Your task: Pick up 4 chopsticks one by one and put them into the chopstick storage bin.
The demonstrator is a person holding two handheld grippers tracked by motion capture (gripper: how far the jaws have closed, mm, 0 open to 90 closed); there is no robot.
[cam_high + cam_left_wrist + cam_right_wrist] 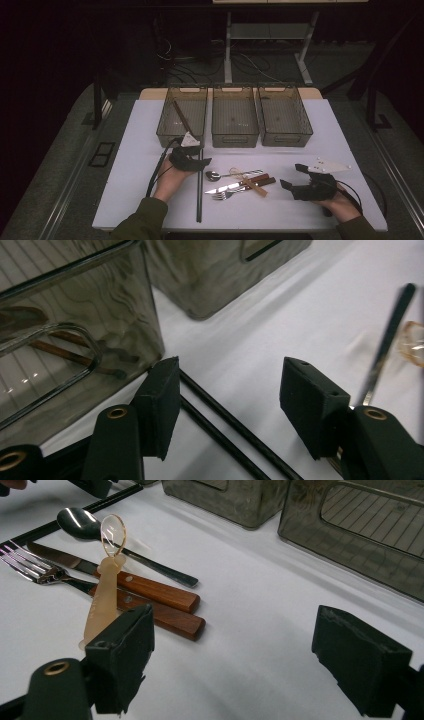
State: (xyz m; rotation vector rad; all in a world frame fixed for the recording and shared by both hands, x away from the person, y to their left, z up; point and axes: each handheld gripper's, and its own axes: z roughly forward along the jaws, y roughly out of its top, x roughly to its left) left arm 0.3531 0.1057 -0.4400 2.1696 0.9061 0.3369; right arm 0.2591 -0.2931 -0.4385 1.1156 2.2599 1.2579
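Between the jaws of the left gripper (227, 410) lie 2 black chopsticks (225, 422), flat on the white table (280, 315) and running side by side from the far pad down toward the camera. The pads stand about half apart, 1 on each side of the pair, and they do not press on the sticks, so nothing is held; I judge that the gripper is lined up across them in order to pinch both at once. Just beyond its left pad stands the left bin (75, 330), with 2 brown chopsticks (75, 355) lying inside, which suggests that the cutlery is being sorted by kind and that the black pair belongs in 1 of the bins. From the high view the left gripper (189, 159) sits at the far end of the black pair, close to the front wall of that bin, so the carry would be short.

To the right of this gripper the rest of the cutlery waits in a loose heap: a spoon (80, 524), a fork (35, 565), a knife (155, 590) with a wooden handle and a small clear plastic spoon (107, 580) lying on top of them.

Further to the right, the right gripper (232, 660) hovers over bare table with its jaws wide apart and empty, the heap just beside its left pad. The middle bin (235, 117) and the right bin (284, 116) stand beyond it, and I see nothing in them.
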